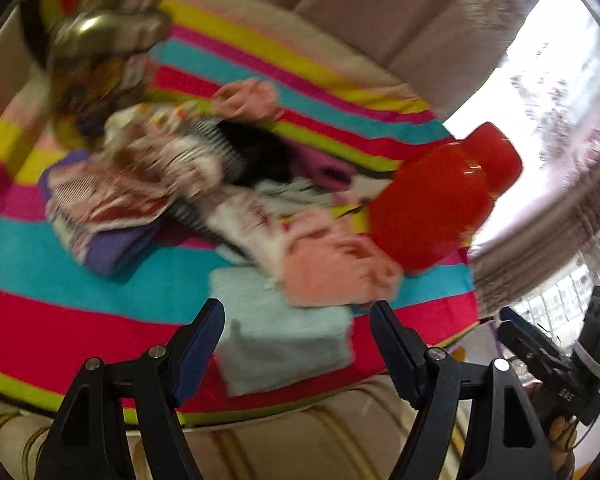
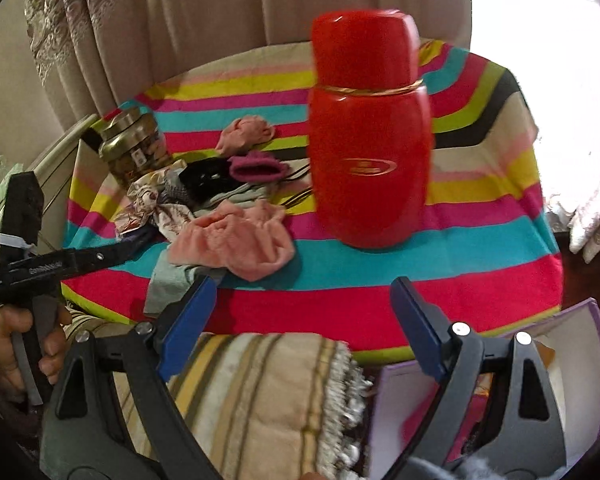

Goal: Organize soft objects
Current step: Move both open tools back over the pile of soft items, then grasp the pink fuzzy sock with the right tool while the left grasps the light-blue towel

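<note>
Right wrist: two pink socks (image 2: 236,246), one flask (image 2: 370,136); both grippers (image 2: 304,312) gape empty.

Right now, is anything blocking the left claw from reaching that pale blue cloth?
Nothing visible does. The left gripper hangs open right over the pale blue cloth. A pink cloth overlaps only its far edge, and the red flask stands farther off to the right.

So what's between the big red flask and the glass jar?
A heap of soft things: pink cloths, a magenta one and a black one. The right wrist view shows them between the flask and the jar.
</note>
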`<control>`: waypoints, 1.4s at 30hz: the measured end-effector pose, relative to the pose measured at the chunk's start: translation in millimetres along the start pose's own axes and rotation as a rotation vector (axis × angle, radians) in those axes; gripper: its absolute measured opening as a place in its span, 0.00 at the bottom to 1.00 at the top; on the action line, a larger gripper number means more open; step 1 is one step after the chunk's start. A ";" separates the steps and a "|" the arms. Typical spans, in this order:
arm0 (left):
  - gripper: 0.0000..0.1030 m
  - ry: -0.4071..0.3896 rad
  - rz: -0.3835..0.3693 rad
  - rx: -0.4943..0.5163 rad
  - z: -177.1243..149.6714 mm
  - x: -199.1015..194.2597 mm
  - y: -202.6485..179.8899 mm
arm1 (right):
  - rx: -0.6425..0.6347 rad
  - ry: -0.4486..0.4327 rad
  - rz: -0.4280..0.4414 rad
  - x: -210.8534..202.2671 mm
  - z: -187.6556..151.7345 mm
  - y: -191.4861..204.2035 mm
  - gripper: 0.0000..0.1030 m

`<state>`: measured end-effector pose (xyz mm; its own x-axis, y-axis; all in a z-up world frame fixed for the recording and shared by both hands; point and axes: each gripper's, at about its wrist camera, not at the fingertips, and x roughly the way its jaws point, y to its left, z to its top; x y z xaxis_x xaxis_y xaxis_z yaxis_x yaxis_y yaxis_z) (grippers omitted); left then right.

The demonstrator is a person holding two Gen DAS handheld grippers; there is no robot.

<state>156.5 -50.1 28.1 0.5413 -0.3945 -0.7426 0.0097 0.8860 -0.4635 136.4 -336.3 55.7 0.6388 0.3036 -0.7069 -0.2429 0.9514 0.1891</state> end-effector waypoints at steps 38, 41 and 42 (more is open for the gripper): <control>0.25 0.173 -0.008 0.003 -8.9 63.1 13.6 | -0.033 0.336 0.075 163.9 36.3 59.4 0.36; 0.19 0.152 -0.022 0.003 -8.9 57.7 12.5 | -0.028 0.312 0.067 156.9 36.6 57.4 0.20; 0.19 0.146 -0.026 0.001 -9.0 55.6 13.1 | -0.026 0.303 0.068 153.8 36.5 56.7 0.18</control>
<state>179.2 -62.6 -23.7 0.4126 -0.4485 -0.7928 0.0229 0.8752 -0.4833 247.5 -233.8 -17.4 0.3748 0.3339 -0.8649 -0.2986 0.9267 0.2283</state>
